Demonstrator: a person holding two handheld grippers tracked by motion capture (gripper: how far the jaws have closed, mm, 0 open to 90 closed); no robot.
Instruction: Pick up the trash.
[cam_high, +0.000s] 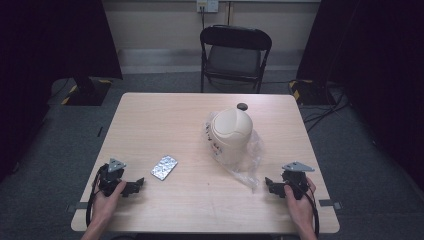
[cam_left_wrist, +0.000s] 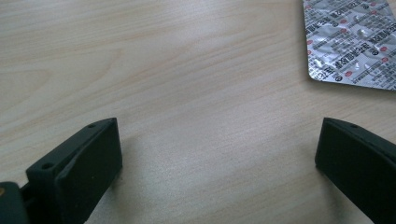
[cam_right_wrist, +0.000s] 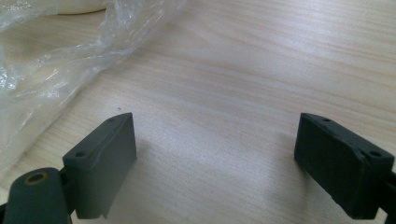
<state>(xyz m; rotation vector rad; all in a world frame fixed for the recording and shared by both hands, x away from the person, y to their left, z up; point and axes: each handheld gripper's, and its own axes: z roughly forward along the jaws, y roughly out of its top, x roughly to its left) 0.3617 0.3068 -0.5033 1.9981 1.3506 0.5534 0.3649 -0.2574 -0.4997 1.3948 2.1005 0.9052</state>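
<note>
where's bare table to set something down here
Widest free patch: the table's far-left part, beyond the blister pack. Also bare: the near strip between the left gripper and right gripper. Crowded: right of centre, where the cream bin lies in clear plastic.

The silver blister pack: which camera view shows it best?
The high view: the whole blister pack lies flat on the table, near the open left tool. The left gripper view gives a close look with readable print, but crops the pack at the frame's corner.
</note>
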